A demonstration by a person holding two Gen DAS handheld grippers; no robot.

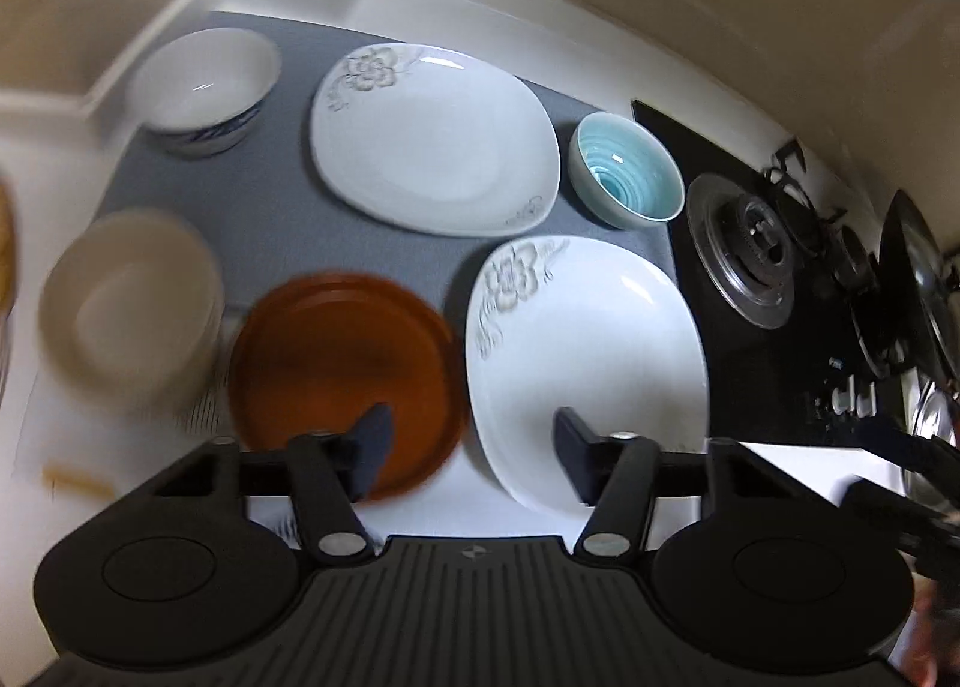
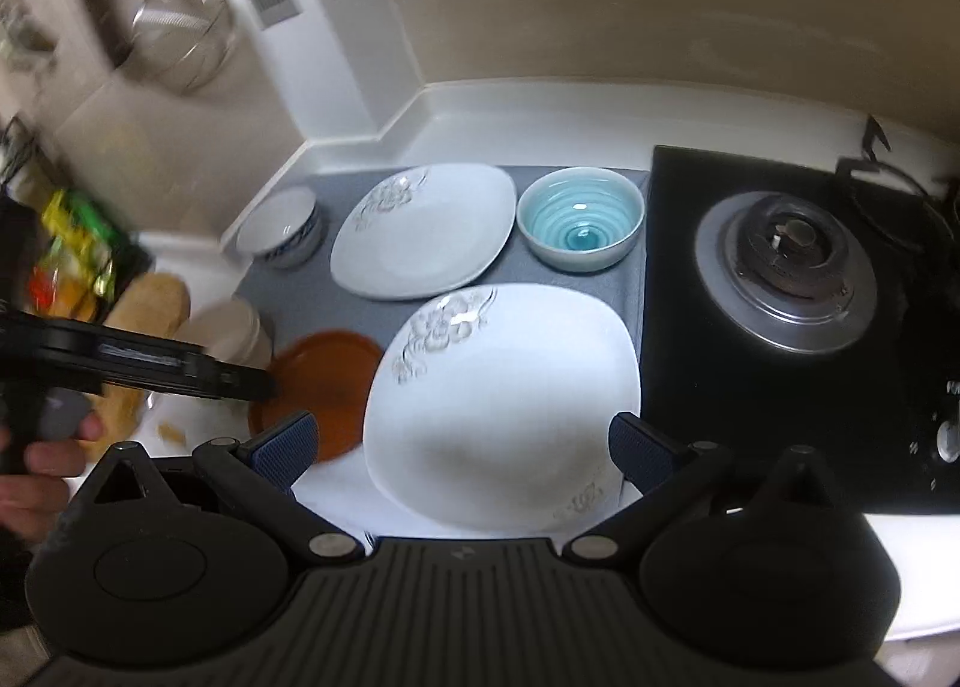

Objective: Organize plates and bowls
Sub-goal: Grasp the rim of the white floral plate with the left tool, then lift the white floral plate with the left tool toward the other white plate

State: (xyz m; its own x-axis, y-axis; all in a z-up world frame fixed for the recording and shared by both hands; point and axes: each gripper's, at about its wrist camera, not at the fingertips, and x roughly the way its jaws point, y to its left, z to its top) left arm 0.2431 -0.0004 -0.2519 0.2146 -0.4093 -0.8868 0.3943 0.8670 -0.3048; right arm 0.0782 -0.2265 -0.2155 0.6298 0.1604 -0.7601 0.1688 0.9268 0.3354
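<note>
While both grippers hover above the counter (image 2: 540, 114), the left gripper (image 1: 474, 447) and right gripper (image 2: 462, 450) have their jaws spread wide, gripping nothing. At centre frame lie two white squarish plates with grey floral print: the near plate (image 2: 504, 405) and far plate (image 2: 426, 231). An orange-brown round plate (image 1: 342, 375) sits lower left, a turquoise ribbed bowl (image 2: 581, 225) upper right, and a blue-patterned white bowl (image 1: 207, 87) upper left.

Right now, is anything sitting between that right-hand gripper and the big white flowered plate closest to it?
Nothing visible does. The right gripper hovers open right over the near white plate, its fingers either side of it. The brown plate lies off to the left.
</note>
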